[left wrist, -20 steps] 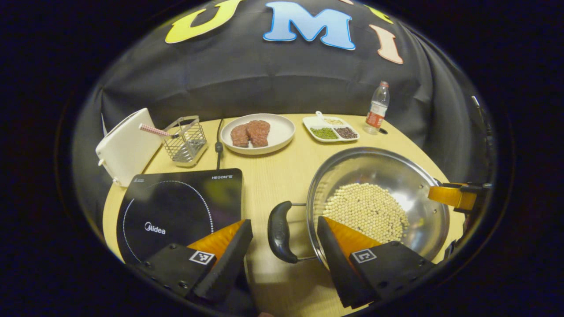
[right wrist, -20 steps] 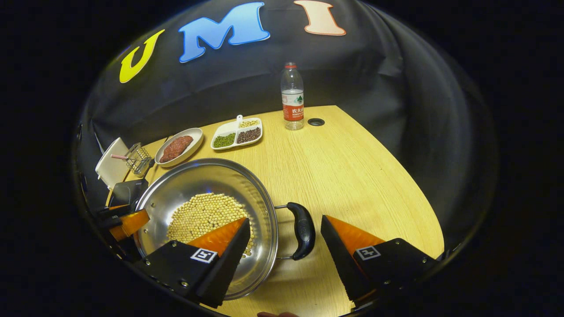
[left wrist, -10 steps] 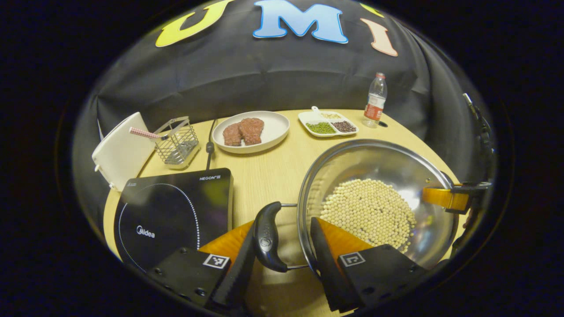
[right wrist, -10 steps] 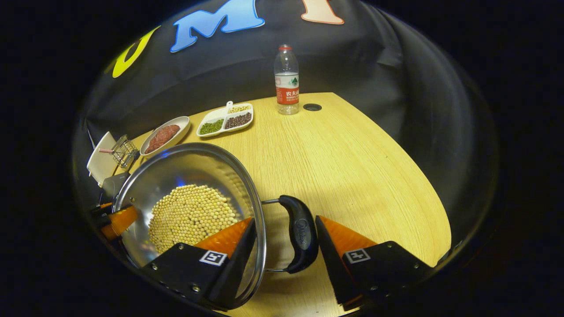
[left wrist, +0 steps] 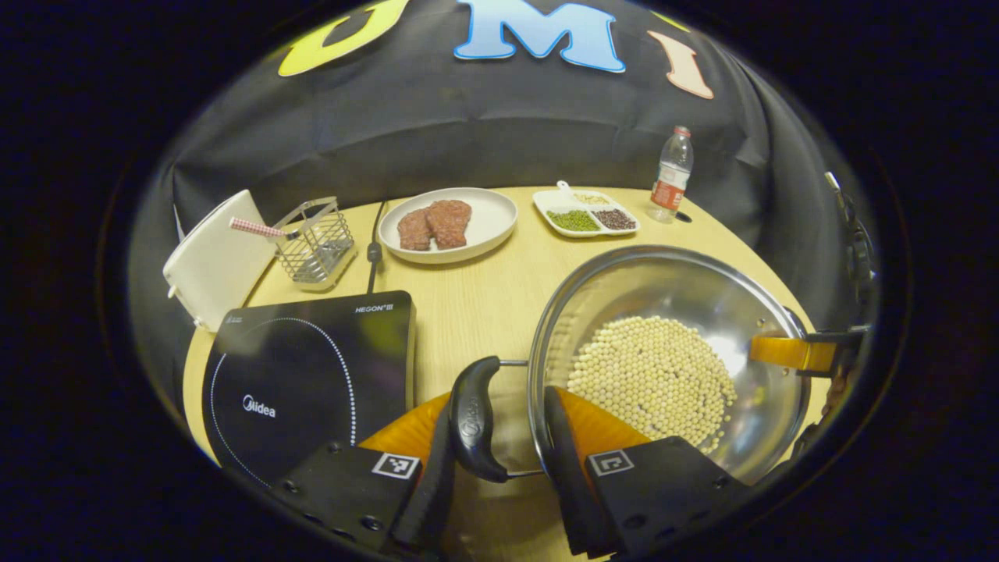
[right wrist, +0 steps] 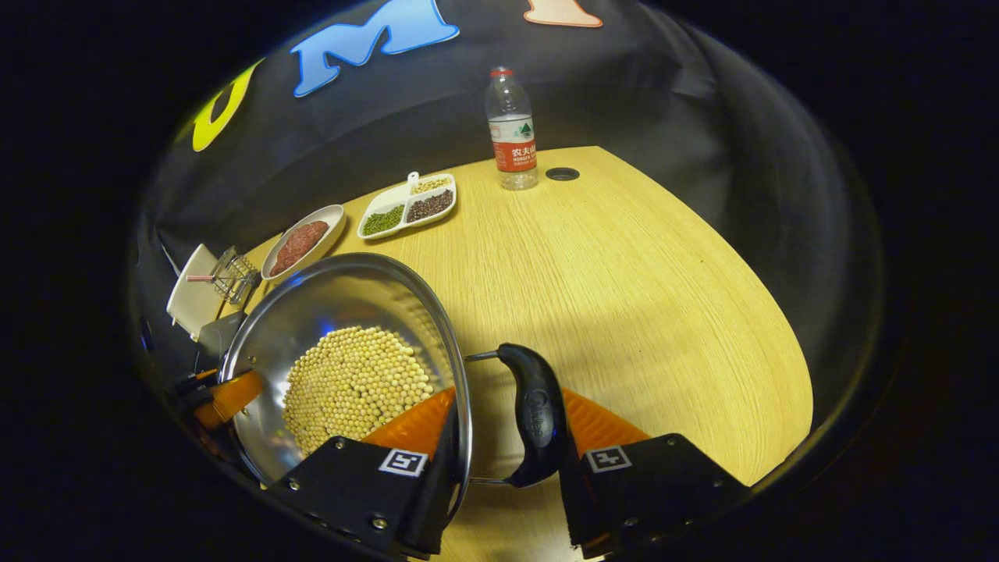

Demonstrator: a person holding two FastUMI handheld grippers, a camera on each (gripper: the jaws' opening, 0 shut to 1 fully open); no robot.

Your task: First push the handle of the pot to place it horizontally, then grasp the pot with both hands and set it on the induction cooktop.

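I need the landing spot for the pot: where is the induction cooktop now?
In the left gripper view the induction cooktop lies flat at the table's lower-left, left of the pot, with the wire basket just behind it.

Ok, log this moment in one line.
left gripper: closed on handle | right gripper: closed on other handle | pot: beside cooktop, not placed

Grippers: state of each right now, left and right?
Left gripper: closed on the pot's left handle.
Right gripper: closed on the right handle and the rim beside it.
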